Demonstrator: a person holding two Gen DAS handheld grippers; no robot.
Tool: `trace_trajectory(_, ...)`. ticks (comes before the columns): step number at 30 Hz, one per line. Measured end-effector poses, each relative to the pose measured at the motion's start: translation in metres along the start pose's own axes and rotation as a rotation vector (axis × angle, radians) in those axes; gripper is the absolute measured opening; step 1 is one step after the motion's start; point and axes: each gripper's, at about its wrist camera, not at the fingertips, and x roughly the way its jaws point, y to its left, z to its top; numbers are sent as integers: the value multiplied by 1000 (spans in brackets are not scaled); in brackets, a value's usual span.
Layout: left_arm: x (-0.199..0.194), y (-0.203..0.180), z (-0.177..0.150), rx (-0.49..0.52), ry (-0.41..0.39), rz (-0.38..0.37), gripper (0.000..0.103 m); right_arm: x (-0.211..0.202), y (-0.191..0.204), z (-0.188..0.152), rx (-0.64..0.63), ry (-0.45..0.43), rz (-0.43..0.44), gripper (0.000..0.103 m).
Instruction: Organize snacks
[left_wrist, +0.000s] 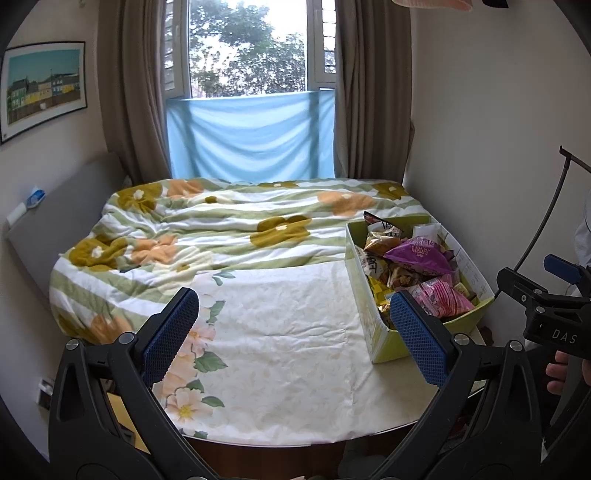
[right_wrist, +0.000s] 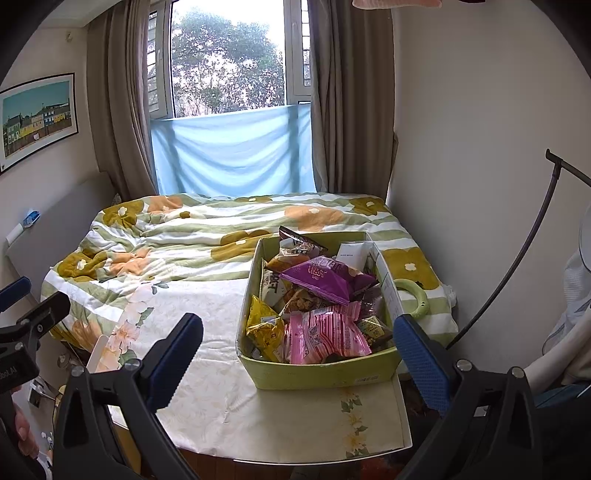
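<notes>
1. Your left gripper (left_wrist: 295, 332) sits nearest in the left wrist view, fingers spread wide and empty over the table cloth (left_wrist: 288, 332); the green box (left_wrist: 384, 345) of snacks stands just right of it.
2. Your right gripper (right_wrist: 299, 354) gapes wide too, holding nothing, with the box (right_wrist: 325, 374) between its pads. The pink packet (right_wrist: 325, 332) and purple bag (right_wrist: 321, 278) on top look light, crinkly and slippery (pinch a sealed edge, not the puffed middle).
</notes>
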Motion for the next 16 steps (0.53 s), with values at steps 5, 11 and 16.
trace_trajectory(5, -4, 5, 0, -38, -11, -21, 103, 0, 1, 2, -2, -2, 3, 102)
trace_trajectory(11, -7, 7, 1, -45, -31, 5, 103, 1, 2, 4, -6, -4, 9, 102)
trace_trajectory(16, -7, 5, 1, -44, -31, -4, 103, 1, 2, 4, -7, -2, 10, 102)
